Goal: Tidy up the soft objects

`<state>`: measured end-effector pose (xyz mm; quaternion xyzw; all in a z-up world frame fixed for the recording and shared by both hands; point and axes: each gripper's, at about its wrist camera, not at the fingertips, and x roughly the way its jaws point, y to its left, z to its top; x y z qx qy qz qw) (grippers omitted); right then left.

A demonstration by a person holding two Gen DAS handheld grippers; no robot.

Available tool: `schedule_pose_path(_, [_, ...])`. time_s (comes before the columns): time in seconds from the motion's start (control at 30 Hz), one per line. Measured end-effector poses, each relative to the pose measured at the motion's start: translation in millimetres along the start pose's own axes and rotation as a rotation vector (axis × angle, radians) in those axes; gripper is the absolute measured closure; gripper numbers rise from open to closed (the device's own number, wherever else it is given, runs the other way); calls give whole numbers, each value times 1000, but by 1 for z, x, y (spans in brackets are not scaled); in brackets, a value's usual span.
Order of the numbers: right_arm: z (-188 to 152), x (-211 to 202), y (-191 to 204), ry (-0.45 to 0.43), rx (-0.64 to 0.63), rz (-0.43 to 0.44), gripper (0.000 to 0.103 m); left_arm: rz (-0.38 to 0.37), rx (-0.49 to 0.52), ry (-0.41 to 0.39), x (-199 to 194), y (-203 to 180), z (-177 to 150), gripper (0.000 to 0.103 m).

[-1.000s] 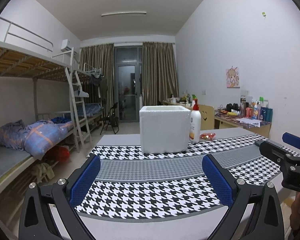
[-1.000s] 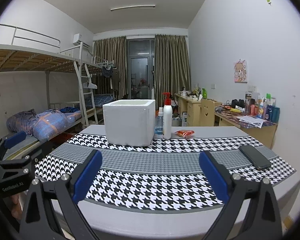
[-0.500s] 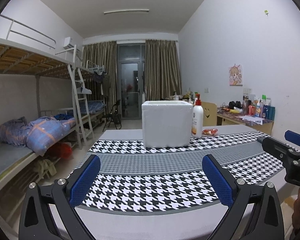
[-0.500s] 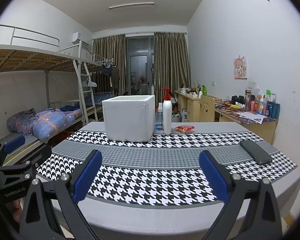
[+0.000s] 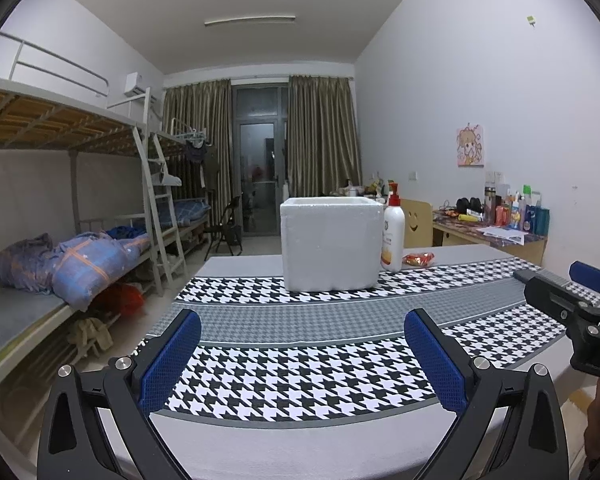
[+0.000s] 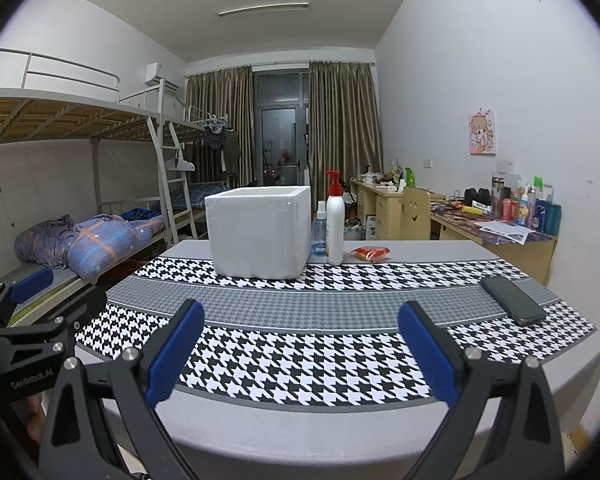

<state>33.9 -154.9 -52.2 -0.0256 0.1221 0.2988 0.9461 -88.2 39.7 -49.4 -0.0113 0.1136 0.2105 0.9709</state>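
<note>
A white foam box [image 5: 331, 243] [image 6: 259, 232] stands at the far side of the table [image 5: 260, 440] [image 6: 300, 432], on a houndstooth cloth [image 5: 300, 376] [image 6: 300, 360]. Beside it on the right are a white pump bottle [image 5: 393, 236] [image 6: 335, 228] and a small red packet [image 5: 419, 258] [image 6: 371, 253]. My left gripper [image 5: 302, 356] hangs open over the table's near edge, nothing between its blue pads. My right gripper [image 6: 300, 344] is open too, equally far back from the box. Each gripper shows at the edge of the other's view.
A black phone [image 6: 512, 300] lies on the cloth at the right. A small clear bottle [image 6: 320, 232] stands behind the pump bottle. Bunk beds [image 5: 60, 240] line the left wall. A cluttered desk [image 5: 496, 232] and a wooden chair [image 6: 414, 216] stand along the right wall.
Both grippers have dropped lower and tilted up a little; the table sits lower in both views. Their fingers stay equally wide apart. Nothing on the table has moved.
</note>
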Motion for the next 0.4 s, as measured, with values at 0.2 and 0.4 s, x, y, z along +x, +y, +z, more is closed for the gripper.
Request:
schedule_pose_path(0.2, [0, 2, -1, 9, 3, -3, 4, 0, 0, -5, 1, -2, 0, 1])
schedule_pose_path(0.4, [-1, 2, 1, 12, 0, 2, 4, -8, -5, -9, 0, -1, -1, 1])
